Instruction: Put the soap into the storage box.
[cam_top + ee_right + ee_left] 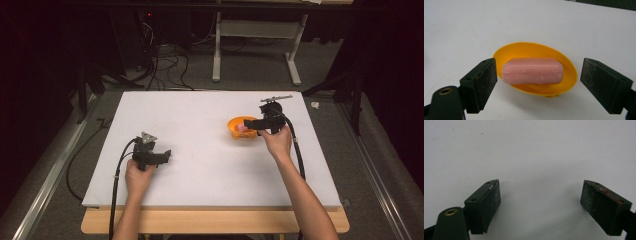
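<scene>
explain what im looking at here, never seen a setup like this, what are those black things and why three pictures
A person sits at a white table and holds a hand tool in each hand. Each tool has two black jaws that can pinch things.

The high view looks down from above: the left tool hovers over bare table, and the right tool sits by an orange dish.

The other two pictures come from small cameras mounted on the tools, looking out along their jaws. In the left tool's picture the jaws stand wide apart over plain table. In the right tool's picture the jaws also stand wide apart, either side of a pink soap lying in the dish. Neither tool holds anything.
</scene>
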`<action>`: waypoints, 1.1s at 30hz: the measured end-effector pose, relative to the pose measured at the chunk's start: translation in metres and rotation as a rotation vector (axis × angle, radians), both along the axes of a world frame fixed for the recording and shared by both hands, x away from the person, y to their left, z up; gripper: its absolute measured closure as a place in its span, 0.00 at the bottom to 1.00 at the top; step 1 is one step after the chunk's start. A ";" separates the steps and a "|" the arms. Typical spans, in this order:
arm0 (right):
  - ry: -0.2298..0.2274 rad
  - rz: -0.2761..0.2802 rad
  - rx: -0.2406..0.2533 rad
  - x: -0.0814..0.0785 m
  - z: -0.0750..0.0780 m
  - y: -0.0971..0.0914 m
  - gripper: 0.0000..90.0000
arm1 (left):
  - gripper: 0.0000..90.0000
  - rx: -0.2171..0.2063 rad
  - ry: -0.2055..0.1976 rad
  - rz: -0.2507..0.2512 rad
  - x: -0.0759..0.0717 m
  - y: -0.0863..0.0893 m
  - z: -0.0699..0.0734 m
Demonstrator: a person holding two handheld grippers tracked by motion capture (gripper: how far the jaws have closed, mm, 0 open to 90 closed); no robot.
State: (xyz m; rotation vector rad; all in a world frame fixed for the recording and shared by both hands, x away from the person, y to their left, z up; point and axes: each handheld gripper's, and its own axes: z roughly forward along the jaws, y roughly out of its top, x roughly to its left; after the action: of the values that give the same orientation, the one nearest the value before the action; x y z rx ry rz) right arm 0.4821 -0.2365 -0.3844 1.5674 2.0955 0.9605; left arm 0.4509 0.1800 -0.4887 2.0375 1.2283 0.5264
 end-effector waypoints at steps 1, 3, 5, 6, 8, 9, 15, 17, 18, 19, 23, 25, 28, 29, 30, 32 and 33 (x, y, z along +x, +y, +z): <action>-0.002 -0.002 0.005 -0.001 0.001 -0.001 0.16 | 0.19 0.000 0.000 0.000 0.000 0.000 0.000; -0.007 -0.004 0.006 -0.004 0.003 -0.005 0.16 | 0.19 0.000 0.000 0.000 0.000 0.000 0.000; -0.019 -0.006 0.008 -0.007 0.005 -0.008 0.17 | 0.19 0.000 0.000 0.000 0.000 0.000 0.000; -0.023 -0.007 0.011 -0.009 0.007 -0.009 0.17 | 0.19 0.000 0.000 0.000 0.000 0.000 0.000; -0.035 -0.006 0.015 -0.012 0.010 -0.012 0.17 | 0.19 0.000 0.000 0.000 0.000 0.000 0.000; -0.039 -0.005 0.013 -0.013 0.011 -0.013 0.17 | 0.19 0.000 0.000 0.000 0.000 0.000 0.000; -0.066 -0.006 0.004 -0.023 0.014 -0.020 0.18 | 0.19 0.000 0.000 0.000 0.000 0.000 0.000; -0.069 -0.009 0.006 -0.027 0.014 -0.023 0.18 | 0.19 0.000 0.000 0.000 0.000 0.000 0.000; -0.071 -0.010 0.008 -0.028 0.014 -0.025 0.18 | 0.19 0.000 0.000 0.000 0.000 0.000 0.000; -0.070 -0.011 0.013 -0.030 0.015 -0.026 0.18 | 0.19 0.000 0.000 0.000 0.000 0.000 0.000; -0.081 -0.016 0.021 -0.035 0.017 -0.032 0.19 | 0.19 0.000 0.000 0.000 0.000 0.000 0.000; -0.090 -0.020 0.025 -0.038 0.018 -0.035 0.19 | 0.19 0.001 0.000 0.000 0.000 0.000 0.000; -0.098 -0.027 0.032 -0.042 0.019 -0.039 0.19 | 0.19 0.000 0.000 0.000 0.000 0.000 0.000; -0.101 -0.031 0.033 -0.045 0.019 -0.041 0.19 | 0.19 0.000 0.000 0.000 0.000 0.000 0.000; -0.105 -0.033 0.035 -0.046 0.019 -0.043 0.19 | 0.19 0.001 0.000 0.000 0.000 0.000 0.000; -0.112 -0.030 0.041 -0.049 0.020 -0.046 0.19 | 0.19 0.001 0.000 0.000 0.000 0.000 0.000; -0.116 -0.031 0.046 -0.051 0.020 -0.047 0.19 | 0.19 0.001 0.000 0.000 0.000 0.000 0.000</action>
State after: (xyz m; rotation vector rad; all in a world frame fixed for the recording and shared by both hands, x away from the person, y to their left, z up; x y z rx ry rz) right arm 0.4307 -0.2837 -0.3644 1.5233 1.9783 1.0692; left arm 0.4508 0.1799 -0.4887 2.0378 1.2286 0.5272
